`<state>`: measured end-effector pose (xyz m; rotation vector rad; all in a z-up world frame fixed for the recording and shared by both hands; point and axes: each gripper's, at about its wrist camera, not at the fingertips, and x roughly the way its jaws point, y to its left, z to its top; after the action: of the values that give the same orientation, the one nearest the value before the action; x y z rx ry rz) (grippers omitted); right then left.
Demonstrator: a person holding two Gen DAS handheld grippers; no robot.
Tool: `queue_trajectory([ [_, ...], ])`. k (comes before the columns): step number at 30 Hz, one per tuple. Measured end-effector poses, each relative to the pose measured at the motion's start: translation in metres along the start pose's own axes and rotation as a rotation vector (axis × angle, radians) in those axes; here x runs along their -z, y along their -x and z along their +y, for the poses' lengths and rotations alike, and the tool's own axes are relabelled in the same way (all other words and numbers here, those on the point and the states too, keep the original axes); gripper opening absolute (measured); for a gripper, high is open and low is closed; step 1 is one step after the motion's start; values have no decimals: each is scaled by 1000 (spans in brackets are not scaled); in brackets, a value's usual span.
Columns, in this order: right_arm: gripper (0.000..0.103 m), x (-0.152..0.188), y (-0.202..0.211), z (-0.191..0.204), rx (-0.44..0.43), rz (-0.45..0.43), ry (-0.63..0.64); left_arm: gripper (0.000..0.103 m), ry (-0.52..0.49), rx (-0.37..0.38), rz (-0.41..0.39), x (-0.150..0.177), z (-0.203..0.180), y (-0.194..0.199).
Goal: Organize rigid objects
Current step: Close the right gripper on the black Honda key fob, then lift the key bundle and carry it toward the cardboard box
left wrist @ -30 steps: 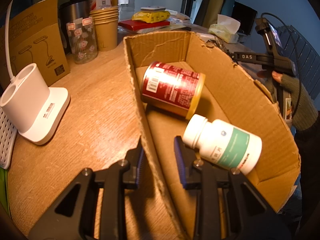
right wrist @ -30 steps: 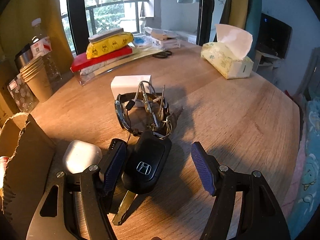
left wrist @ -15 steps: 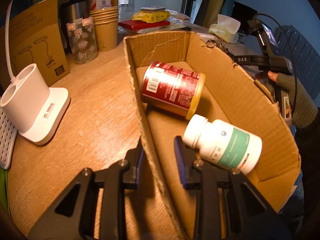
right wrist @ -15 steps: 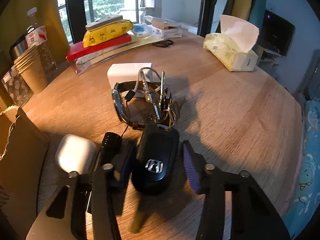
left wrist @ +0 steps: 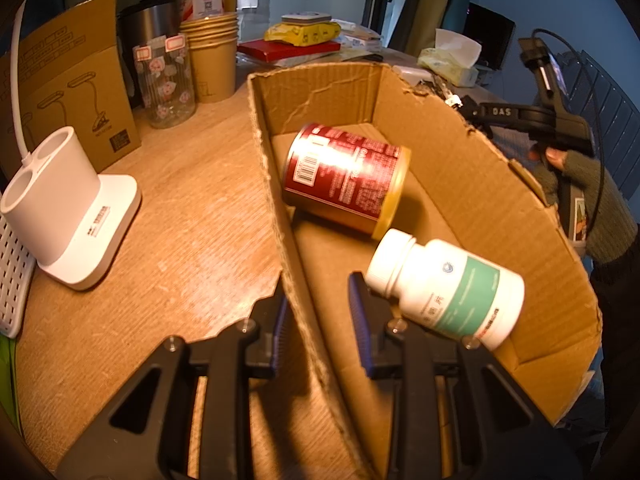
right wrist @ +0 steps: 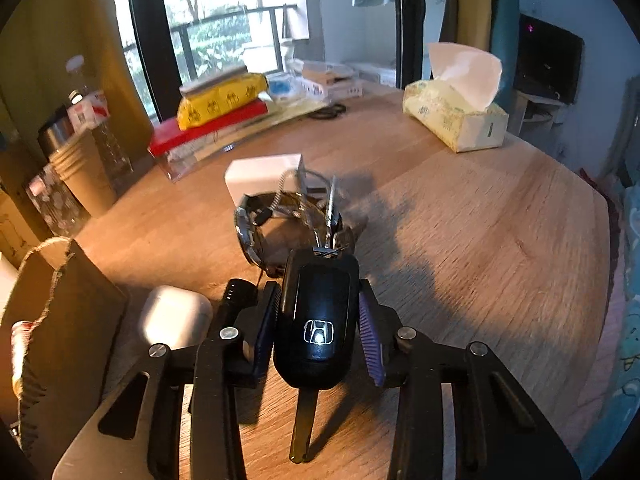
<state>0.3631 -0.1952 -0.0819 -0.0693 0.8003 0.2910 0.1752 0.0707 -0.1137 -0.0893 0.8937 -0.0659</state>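
My right gripper [right wrist: 318,320] is shut on a black Honda car key [right wrist: 318,316] with a key bunch [right wrist: 320,216] hanging from its far end, lifted a little above the wooden table [right wrist: 480,240]. My left gripper [left wrist: 320,320] straddles the left wall of an open cardboard box [left wrist: 460,168], one finger on each side of it. I cannot tell whether the pads touch the wall. In the box lie a red can [left wrist: 344,176] and a white pill bottle [left wrist: 444,284]. The right gripper also shows beyond the box in the left wrist view [left wrist: 532,116].
A white earbud case [right wrist: 176,312] and a small black device [right wrist: 236,292] lie left of the key. A white box [right wrist: 264,176], a watch [right wrist: 250,232], a tissue box [right wrist: 456,120], stacked books [right wrist: 212,120], paper cups [left wrist: 210,60], a glass [left wrist: 166,76] and a white holder [left wrist: 60,196] stand around.
My right gripper has closed on the car key and raised it, pulling the key bunch along. The left gripper and the box have stayed still.
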Motion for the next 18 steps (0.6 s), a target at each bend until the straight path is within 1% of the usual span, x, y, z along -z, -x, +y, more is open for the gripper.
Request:
queue_trajectory([
  [6, 39, 1, 11, -2, -1, -45, -10, 30, 0, -1, 0, 0, 0, 0],
  [18, 39, 2, 34, 0, -30, -92, -12, 30, -1, -1, 0, 0, 0, 0],
])
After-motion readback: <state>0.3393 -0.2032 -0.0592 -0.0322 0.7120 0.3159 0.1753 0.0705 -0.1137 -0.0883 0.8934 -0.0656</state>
